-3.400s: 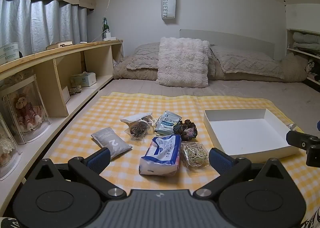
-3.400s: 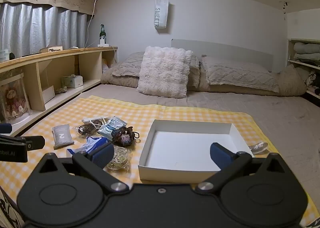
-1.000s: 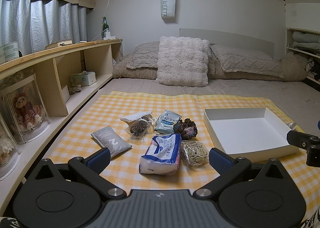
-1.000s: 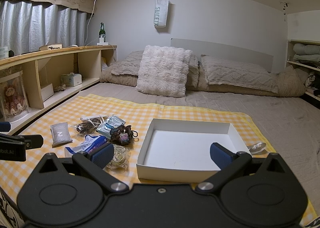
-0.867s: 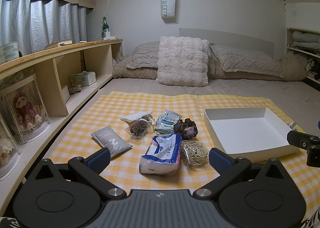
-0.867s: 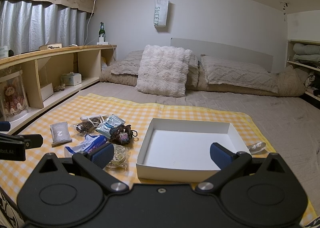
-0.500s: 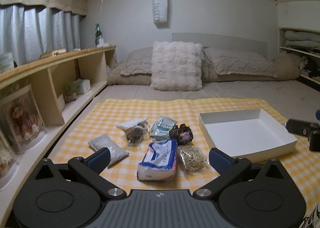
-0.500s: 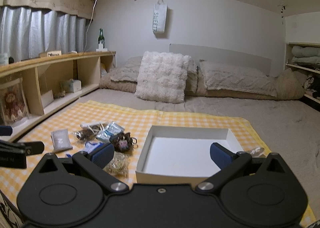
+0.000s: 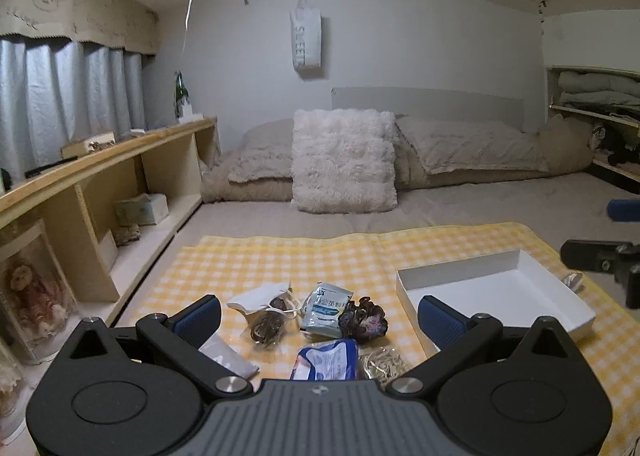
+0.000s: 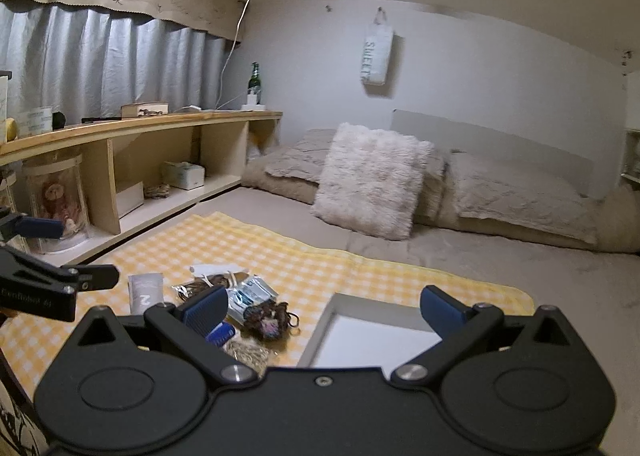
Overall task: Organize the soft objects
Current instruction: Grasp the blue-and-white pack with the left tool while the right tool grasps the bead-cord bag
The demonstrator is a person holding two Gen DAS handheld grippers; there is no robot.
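Note:
Several soft items lie grouped on a yellow checked cloth (image 9: pixel 328 256): a dark scrunchie (image 9: pixel 363 321), a pale green packet (image 9: pixel 326 310), a clear bag of brown bands (image 9: pixel 266 326), a blue tissue pack (image 9: pixel 325 363), a bag of rubber bands (image 9: pixel 384 362) and a grey pouch (image 10: pixel 145 296). An empty white box (image 9: pixel 496 296) sits to their right. My left gripper (image 9: pixel 318 320) hovers open above the items. My right gripper (image 10: pixel 324 308) is open too, raised between the scrunchie (image 10: pixel 269 321) and the white box (image 10: pixel 360 340).
A long wooden shelf (image 9: pixel 104 168) runs along the left, holding a tissue box (image 9: pixel 142 208) and a doll in a clear case (image 9: pixel 32 292). A fluffy white pillow (image 9: pixel 344 160) and beige bedding (image 9: pixel 472 152) lie beyond the cloth. A small foil item (image 9: pixel 572 279) rests by the box.
Both grippers have risen and tilted upward, so the items now sit lower in both views. The right gripper has also swung left. Nothing was grasped.

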